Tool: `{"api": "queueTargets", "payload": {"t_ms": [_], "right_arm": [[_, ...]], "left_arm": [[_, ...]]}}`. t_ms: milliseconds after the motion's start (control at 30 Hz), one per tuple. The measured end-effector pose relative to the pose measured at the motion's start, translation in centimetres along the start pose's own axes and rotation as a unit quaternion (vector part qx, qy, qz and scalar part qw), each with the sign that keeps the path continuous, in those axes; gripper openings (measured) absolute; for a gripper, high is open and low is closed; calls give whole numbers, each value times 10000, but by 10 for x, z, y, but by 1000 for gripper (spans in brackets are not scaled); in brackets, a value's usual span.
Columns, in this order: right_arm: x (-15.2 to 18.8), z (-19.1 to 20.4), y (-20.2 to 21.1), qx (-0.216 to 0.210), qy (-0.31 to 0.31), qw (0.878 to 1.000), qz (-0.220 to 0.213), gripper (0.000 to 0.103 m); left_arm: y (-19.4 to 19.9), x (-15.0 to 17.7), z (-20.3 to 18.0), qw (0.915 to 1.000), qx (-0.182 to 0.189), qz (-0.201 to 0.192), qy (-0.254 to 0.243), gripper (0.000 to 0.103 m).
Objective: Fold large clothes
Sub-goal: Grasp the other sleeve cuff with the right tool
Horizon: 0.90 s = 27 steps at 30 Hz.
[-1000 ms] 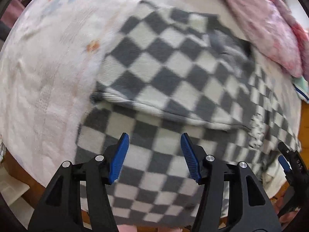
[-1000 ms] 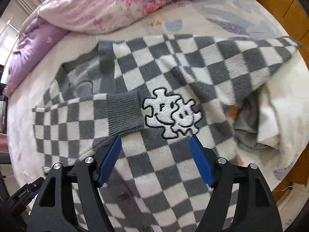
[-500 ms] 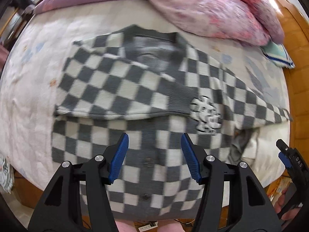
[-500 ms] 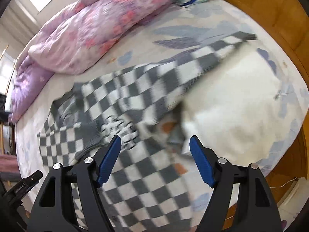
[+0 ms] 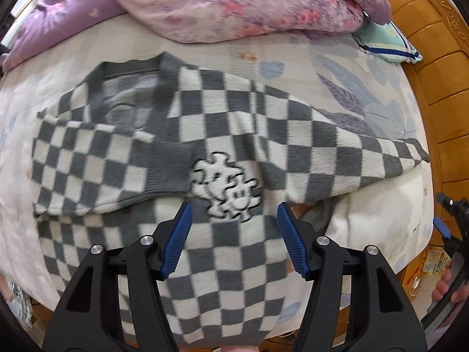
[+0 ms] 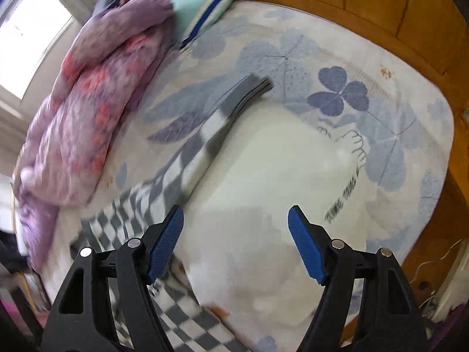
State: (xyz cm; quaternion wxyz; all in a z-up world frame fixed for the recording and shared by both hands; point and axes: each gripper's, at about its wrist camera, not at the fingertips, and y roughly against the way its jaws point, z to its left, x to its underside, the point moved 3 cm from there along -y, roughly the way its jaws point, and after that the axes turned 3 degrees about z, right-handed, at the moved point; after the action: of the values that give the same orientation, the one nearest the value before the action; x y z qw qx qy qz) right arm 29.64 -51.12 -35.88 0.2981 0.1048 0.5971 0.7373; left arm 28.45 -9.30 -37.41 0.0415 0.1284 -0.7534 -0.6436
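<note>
Left wrist view: the left gripper (image 5: 233, 234) hangs above the bed (image 5: 293, 58), pointing steeply down. Its jaws are opening, nothing between them. Below lies the checkered cardigan (image 5: 222, 135), grey and white, spread flat on the bedsheet. One sleeve (image 5: 96, 173) is folded across the chest, its grey cuff just beside the embroidered patch (image 5: 227, 195). The other sleeve (image 5: 351, 158) stretches out toward the wooden bed frame (image 5: 433, 58). A pink floral quilt (image 5: 249, 3) is bunched beyond the collar. The right gripper (image 5: 448, 223) shows at the picture's right edge, with fingers of a hand (image 5: 445, 287) on it.

Right wrist view, blurred: the right gripper (image 6: 236, 240) has its jaws spread wide and empty above a white garment (image 6: 278, 190). The outstretched sleeve (image 6: 205, 138) lies just beside it, grey cuff (image 6: 252, 88) on the sheet.
</note>
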Motion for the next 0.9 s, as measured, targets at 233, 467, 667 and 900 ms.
{"api": "queueTargets", "payload": {"t_ms": [233, 467, 667, 900], "right_arm": [[-64, -27, -30, -755, -922, 9927, 200, 71], [-100, -30, -77, -1212, -1445, 9811, 440, 70], [-126, -32, -100, -652, -1399, 9875, 332, 41], [-141, -31, -101, -774, -1216, 9893, 233, 10]], "left_arm": [[-36, -34, -14, 9998, 63, 132, 110, 62], [-76, -61, 1, 9976, 181, 388, 550, 61], [-88, -65, 16, 9959, 290, 492, 703, 62], [-105, -67, 19, 9932, 472, 628, 859, 62]]}}
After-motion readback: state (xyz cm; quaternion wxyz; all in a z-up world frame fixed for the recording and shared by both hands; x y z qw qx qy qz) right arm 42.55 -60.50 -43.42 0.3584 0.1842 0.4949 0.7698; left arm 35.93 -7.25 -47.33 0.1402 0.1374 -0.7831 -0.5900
